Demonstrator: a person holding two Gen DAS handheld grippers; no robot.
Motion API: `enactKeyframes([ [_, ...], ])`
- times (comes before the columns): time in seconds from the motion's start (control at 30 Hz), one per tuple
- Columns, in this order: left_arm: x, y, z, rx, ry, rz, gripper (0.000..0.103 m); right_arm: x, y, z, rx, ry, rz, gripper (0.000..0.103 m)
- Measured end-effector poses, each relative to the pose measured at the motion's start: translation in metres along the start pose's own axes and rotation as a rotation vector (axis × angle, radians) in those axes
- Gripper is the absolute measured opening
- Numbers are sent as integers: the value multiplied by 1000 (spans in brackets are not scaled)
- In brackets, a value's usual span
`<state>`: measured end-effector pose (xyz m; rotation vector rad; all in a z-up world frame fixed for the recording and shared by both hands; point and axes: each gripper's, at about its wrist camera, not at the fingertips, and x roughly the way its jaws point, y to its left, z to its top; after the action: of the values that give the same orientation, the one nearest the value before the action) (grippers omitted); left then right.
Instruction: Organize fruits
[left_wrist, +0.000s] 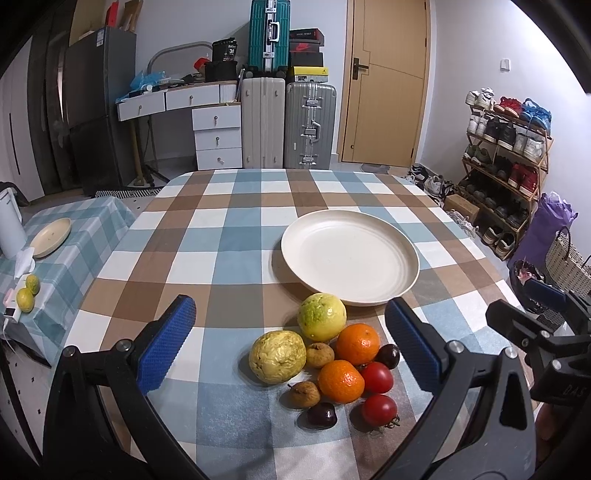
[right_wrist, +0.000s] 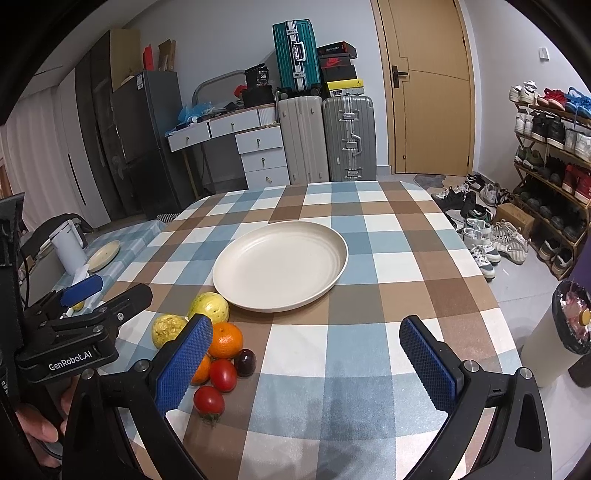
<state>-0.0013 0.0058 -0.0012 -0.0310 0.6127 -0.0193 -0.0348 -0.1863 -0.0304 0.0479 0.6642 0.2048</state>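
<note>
Opening step, by the look of it: nothing lifted yet, round cream-white plate (left_wrist: 350, 258) bare on the blue, brown and white checked tablecloth (left_wrist: 207, 236), all fruit bunched just in front of its near rim. Left gripper (left_wrist: 291, 339) spread wide and empty over the pile, with pale green-yellow guava (left_wrist: 322, 316) touching round orange tangerine (left_wrist: 357, 343); right gripper (right_wrist: 306, 354) likewise wide apart, empty, beside the cluster. Next, probably: lower onto one outer fruit, close gently, avoid nudging small red tomato (left_wrist: 379, 409) or neighbours rolling.

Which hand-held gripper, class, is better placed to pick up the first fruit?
Left. The left hand-held gripper, open, frames the fruit pile between its fingers. The right hand-held gripper points at bare cloth, the pile off to its left.
</note>
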Motion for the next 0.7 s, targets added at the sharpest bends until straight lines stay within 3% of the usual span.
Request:
enactKeyframes([
  [0.7, 1, -2, 0, -4, 3, -5, 102, 0, 0, 1, 4, 1, 2, 103],
])
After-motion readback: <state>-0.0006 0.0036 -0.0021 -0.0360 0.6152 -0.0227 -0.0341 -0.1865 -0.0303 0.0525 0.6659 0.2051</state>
